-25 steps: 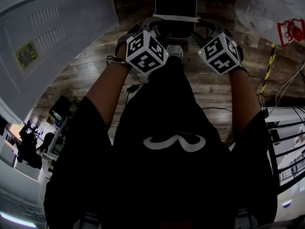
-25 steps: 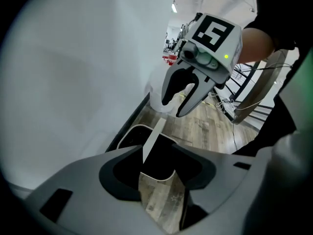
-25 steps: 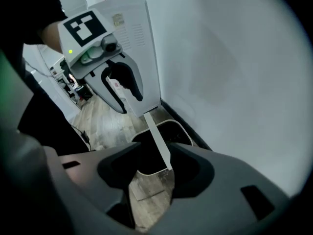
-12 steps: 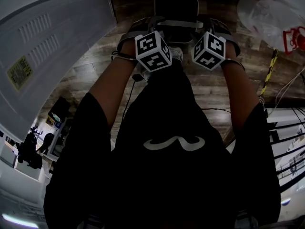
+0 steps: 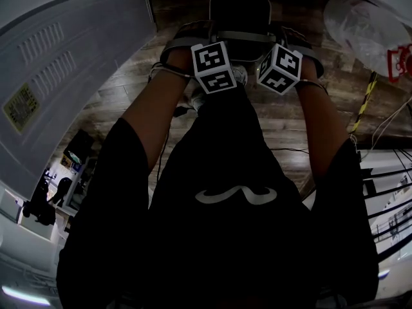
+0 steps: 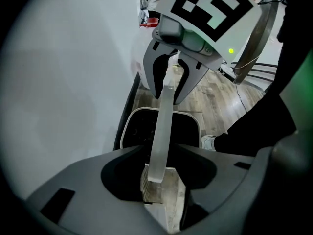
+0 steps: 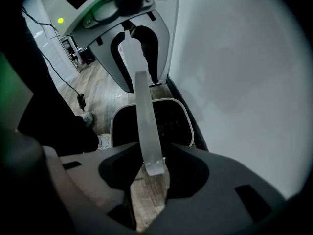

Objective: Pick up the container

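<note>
1. the left gripper (image 6: pixel 159 165) has the left end of a flat grey handle (image 6: pixel 164 121) between its jaws. the jaws are closing but not clamped, and floor shows on either side of the strip.
2. the right gripper (image 7: pixel 154 163) has the handle's right end between its jaws. they too are closing, and the strip lies close to one jaw without being pinched.
3. the handle runs straight from one gripper to the other, across the open top of the black container (image 5: pixel 238 8).
4. the container has a light rim and sits on the wood floor (image 5: pixel 283 118) at the far side of the scene, just beyond the person's white shoe (image 5: pixel 239 74). a white wall (image 7: pixel 234 72) stands right behind it.
5. further out, a big white vented cabinet (image 5: pixel 64 56) fills the left. a clear plastic bag (image 5: pixel 364 21) lies at far right, with a yellow-and-black striped strip (image 5: pixel 364 98) nearer on that side.
</note>
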Motion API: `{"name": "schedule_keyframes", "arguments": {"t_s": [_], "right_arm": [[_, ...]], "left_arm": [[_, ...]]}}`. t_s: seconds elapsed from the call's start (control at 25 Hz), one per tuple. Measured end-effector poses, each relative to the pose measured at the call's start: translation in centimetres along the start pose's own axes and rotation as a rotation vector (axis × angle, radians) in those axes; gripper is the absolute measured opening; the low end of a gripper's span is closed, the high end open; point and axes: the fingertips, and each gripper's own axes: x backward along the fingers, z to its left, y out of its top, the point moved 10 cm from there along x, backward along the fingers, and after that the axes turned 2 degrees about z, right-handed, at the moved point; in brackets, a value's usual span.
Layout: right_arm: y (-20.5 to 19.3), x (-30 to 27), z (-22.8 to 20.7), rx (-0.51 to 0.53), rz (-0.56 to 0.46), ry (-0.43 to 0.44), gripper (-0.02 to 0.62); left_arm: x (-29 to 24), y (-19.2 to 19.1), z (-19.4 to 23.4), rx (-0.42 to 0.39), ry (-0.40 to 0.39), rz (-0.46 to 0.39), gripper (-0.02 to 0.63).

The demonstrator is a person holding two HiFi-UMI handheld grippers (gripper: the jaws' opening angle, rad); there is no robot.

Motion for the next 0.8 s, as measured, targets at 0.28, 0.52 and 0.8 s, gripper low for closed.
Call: {"name": "schedule_keyframes", "arguments": {"t_s": [0.28, 0.52, 0.8], "right_arm": [[-0.12, -0.41, -0.11, -0.008, -0.008, -0.036, 0.097], [-0.03, -0.47, 0.09, 0.011, 0.009, -0.016, 0.089], [0.15, -0.32, 0.1, 0.042, 0.011, 0.001, 0.087]], "left_arm": [[-0.3, -0.11, -0.12, -0.045, 0.048, 0.005, 0.12], [-0.45, -0.04, -0.31, -0.1, 0.03, 0.029, 0.103], [-0.27, -0.14, -0.65, -0.149, 0.037, 0.032, 0.097]]}}
